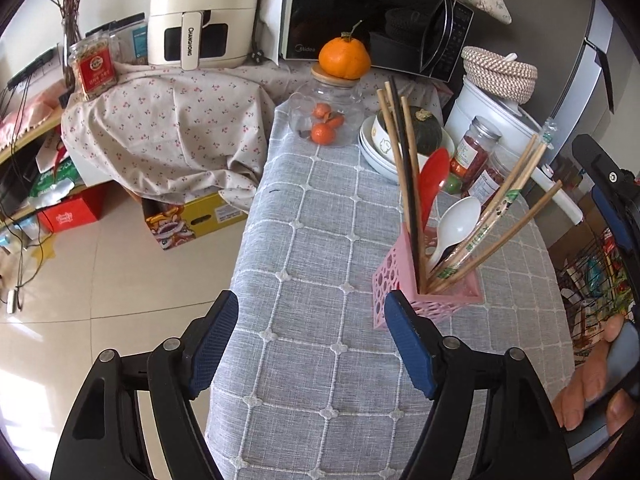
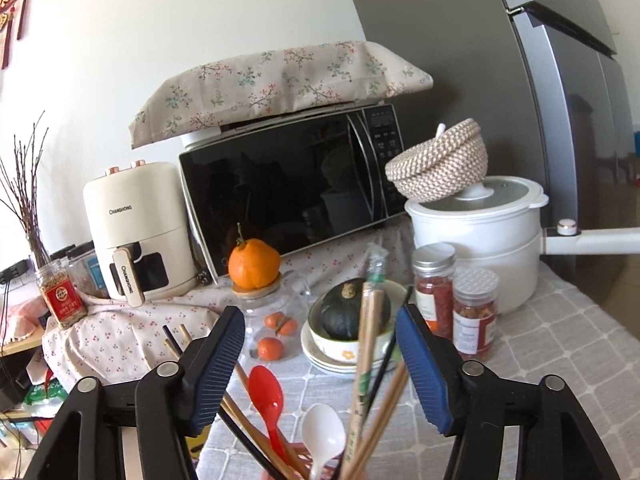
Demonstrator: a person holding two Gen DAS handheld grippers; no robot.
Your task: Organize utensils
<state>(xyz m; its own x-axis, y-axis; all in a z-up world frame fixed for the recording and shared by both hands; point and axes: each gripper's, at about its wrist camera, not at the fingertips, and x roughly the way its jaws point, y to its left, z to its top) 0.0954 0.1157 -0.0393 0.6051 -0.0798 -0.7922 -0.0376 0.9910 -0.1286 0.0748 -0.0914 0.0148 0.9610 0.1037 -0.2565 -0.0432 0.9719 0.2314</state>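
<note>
Grey quilted tablecloth (image 1: 320,240) covers a pretty cramped kitchen table, with a microwave (image 2: 288,188), a cream air fryer (image 1: 200,12) and a white pot (image 2: 476,236) shoved along the back, so the only free working space is the front strip. That's where the pink perforated holder (image 1: 424,296) sits, near the table's front right part, and it's already loaded: wooden chopsticks (image 1: 504,224) fanning out to the right, another bunch with a dark one (image 1: 406,168) standing more upright at the left, plus a red spoon (image 1: 430,184) and a white spoon (image 1: 456,224) bowl-up in the middle. Everything goes in handle-down and leans on the rim, which I'd guess is why it splays like that. The left gripper (image 1: 312,344) hangs over bare cloth just short of the holder with its jaws wide and nothing between them; its right pad is right beside the holder's near corner, though I can't tell if it touches. The right gripper (image 2: 320,364) is up close behind the utensil tops, jaws spread wide, and the paper-sleeved chopsticks (image 2: 368,340) poke up in the gap without either pad pressing on them, so they look let go into the holder rather than held. A hand (image 1: 592,380) shows at the edge of the left view, wrapped round the other tool's handle. No loose utensils are visible on the cloth, so my read is the sorting is about finished.
</note>
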